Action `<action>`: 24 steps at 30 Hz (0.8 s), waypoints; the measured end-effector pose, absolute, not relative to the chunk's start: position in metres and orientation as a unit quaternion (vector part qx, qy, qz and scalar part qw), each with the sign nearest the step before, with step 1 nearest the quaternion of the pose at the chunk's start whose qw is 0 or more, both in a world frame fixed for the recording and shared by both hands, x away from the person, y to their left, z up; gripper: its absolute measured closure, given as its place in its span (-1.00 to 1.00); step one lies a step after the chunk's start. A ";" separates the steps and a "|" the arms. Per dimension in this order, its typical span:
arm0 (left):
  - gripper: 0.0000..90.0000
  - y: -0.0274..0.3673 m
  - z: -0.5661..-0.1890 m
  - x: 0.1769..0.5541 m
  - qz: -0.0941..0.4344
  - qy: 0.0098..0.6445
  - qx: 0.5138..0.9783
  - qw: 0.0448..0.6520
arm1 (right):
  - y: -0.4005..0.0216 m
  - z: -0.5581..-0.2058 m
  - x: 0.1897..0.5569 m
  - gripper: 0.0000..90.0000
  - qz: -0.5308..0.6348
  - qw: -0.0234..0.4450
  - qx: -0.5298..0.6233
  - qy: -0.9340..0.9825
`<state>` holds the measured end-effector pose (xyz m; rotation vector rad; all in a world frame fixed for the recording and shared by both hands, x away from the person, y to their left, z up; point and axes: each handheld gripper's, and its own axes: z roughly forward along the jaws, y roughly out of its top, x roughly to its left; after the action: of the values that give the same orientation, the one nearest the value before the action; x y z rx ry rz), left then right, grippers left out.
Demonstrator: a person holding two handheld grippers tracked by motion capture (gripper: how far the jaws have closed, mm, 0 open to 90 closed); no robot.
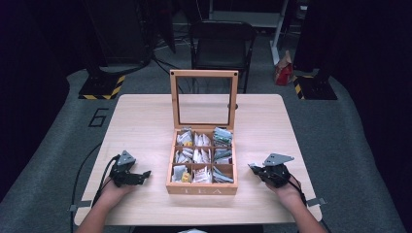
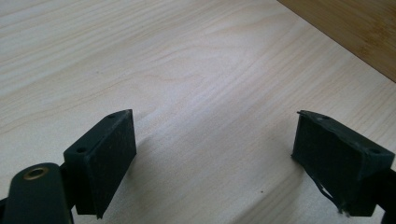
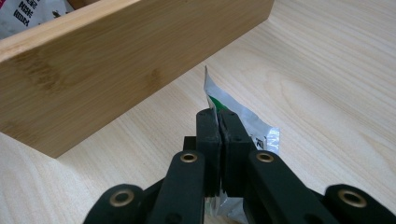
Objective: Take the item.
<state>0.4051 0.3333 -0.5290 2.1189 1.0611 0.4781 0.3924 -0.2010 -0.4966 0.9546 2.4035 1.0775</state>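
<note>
I have the right gripper (image 3: 218,116) clamped on a silver tea sachet (image 3: 243,122) with a green patch, its jaws pressed flat together on the foil near one end. It sits low over the counter (image 1: 145,116), just beside the right wall of the wooden tea box (image 1: 202,188), and from the high view I see the same gripper (image 1: 253,168) pointing in toward that wall. The left gripper (image 2: 212,154) rests on the other side of the box with its jaws wide apart and nothing but bare wood between them.

My guess is that the sachet weighs almost nothing and is soft: thin, crinkly foil that will bend and flap if I swing it. It looks slick too, so I would keep the hold on the flat sealed margin and not on the puffy middle, where squeezing could crush the bag inside. The free end sticks up past the jaws and could catch on a rim.

The box stands in the middle of the counter with its glass lid (image 1: 204,99) upright at the back, so approach from above and from the front is open, but not from behind. Its nine compartments are all stuffed with sachets, so there is little slack for pushing one in. The box wall is close to my right gripper; I would need to lift clear of it before moving inward. Left and right of the box the counter is bare, and both counter edges lie well away from the grippers
</note>
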 end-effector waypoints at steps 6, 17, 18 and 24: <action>-0.71 0.333 -0.529 0.405 0.185 0.410 0.820 0.354 | -0.199 -0.499 0.393 0.94 0.375 0.161 0.329 0.852; -0.71 0.333 -0.529 0.405 0.185 0.410 0.820 0.354 | -0.195 -0.502 0.392 0.90 0.369 0.147 0.328 0.857; -0.71 0.333 -0.529 0.405 0.185 0.410 0.820 0.354 | -0.195 -0.503 0.393 0.89 0.367 0.148 0.318 0.861; -0.71 0.333 -0.529 0.405 0.185 0.410 0.820 0.354 | -0.194 -0.504 0.392 0.88 0.364 0.146 0.319 0.863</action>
<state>0.4051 0.3333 -0.5290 2.1188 1.0611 0.4782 0.3921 -0.1936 -0.5036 0.9194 2.4838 1.0474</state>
